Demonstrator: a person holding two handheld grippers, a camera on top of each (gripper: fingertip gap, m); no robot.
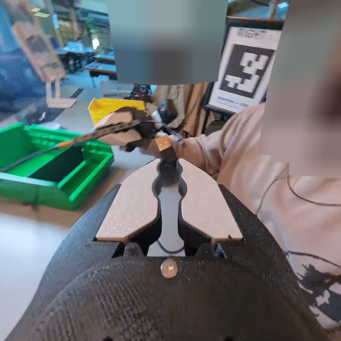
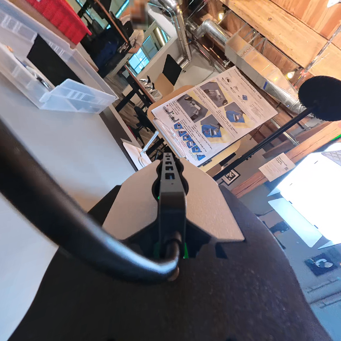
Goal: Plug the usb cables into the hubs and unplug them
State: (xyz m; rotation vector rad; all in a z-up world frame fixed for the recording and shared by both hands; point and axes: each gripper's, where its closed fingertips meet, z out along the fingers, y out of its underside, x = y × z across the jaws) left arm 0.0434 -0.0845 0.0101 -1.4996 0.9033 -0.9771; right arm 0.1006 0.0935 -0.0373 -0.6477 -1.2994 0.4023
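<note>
Bench (image 1: 27, 239) w/ a green bin (image 1: 55, 175) on it, well off to the left of where we're working; nothing in hand touches either.

Right tool (image 2: 170, 164) is clamped on the black hub (image 2: 171, 199), held edge-on, row of empty ports running away from us up the narrow face, its thick cable (image 2: 55, 212) looping back toward the camera. In the left wrist view the right tool (image 1: 118, 129) w/ the hub (image 1: 103, 132) sits up in the air, above the bench.

Left tool (image 1: 168, 162) pinches the USB plug (image 1: 165, 147) by its dark body; metal end sticks out past the tips, pointing up and fwd, near the hub but apart from it.

We judge this as the plug-in step, approach phase, no port filled yet. Next calls for: turn the plug to face the port row, match orientation, line up w/ one slot, push straight while the right holds firm.
</note>
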